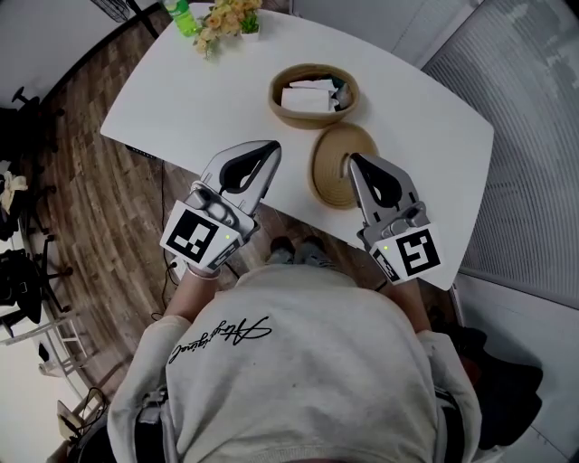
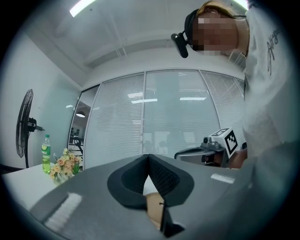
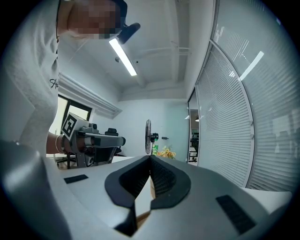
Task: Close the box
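A round woven box (image 1: 275, 98) stands uncovered on the white table (image 1: 199, 99), with white items inside. Its round woven lid (image 1: 329, 168) lies flat on the table just in front of it, towards me. My left gripper (image 1: 273, 145) is shut and empty, its tips over the table left of the lid. My right gripper (image 1: 353, 159) is also shut and empty, its tips over the lid's right part. In the left gripper view the jaws (image 2: 149, 156) meet, with the right gripper (image 2: 213, 147) seen beyond. The right gripper view shows closed jaws (image 3: 150, 157) and the left gripper (image 3: 91, 140).
A green bottle (image 1: 182, 15) and a bunch of flowers (image 1: 226, 20) stand at the table's far left corner. The table's near edge runs just under both grippers. A standing fan (image 3: 149, 136) is across the room, and a glass wall with blinds (image 2: 164, 117) lies beyond.
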Motion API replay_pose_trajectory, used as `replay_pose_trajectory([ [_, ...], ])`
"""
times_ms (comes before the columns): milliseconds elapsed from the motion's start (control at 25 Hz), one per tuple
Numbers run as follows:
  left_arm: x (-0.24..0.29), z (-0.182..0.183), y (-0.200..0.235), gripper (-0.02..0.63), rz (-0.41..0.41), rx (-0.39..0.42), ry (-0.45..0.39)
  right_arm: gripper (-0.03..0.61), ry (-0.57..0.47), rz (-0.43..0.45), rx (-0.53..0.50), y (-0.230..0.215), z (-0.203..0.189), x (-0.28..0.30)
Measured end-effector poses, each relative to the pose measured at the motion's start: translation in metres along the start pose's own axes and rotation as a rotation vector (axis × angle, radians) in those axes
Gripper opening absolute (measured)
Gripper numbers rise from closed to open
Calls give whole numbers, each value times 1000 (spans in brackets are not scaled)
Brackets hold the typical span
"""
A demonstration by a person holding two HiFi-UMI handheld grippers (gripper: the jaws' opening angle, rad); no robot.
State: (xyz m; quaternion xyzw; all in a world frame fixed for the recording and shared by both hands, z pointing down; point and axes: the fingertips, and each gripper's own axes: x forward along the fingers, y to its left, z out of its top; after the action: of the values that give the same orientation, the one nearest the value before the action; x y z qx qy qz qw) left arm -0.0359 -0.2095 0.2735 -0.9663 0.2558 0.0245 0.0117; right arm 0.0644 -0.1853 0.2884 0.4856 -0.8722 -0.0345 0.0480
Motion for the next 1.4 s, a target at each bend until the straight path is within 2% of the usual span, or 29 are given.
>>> replay_pose_trajectory([
  [440, 13, -7, -3, -11, 15, -12, 10, 2, 20, 13, 9, -12, -12, -4],
  [1040, 21, -23, -5, -11, 12, -27, 32, 6, 110, 89, 5, 0, -65, -2],
  [1120, 21, -23, -5, -11, 12, -27, 33, 57, 125, 102, 2, 3, -71, -2],
  [1280, 20, -24, -5, -11, 13, -28, 38, 64, 152, 126, -5, 9, -84, -2],
  [1400, 20, -26, -5, -11, 15, -30, 41, 94, 181, 142, -2, 12, -99, 0],
])
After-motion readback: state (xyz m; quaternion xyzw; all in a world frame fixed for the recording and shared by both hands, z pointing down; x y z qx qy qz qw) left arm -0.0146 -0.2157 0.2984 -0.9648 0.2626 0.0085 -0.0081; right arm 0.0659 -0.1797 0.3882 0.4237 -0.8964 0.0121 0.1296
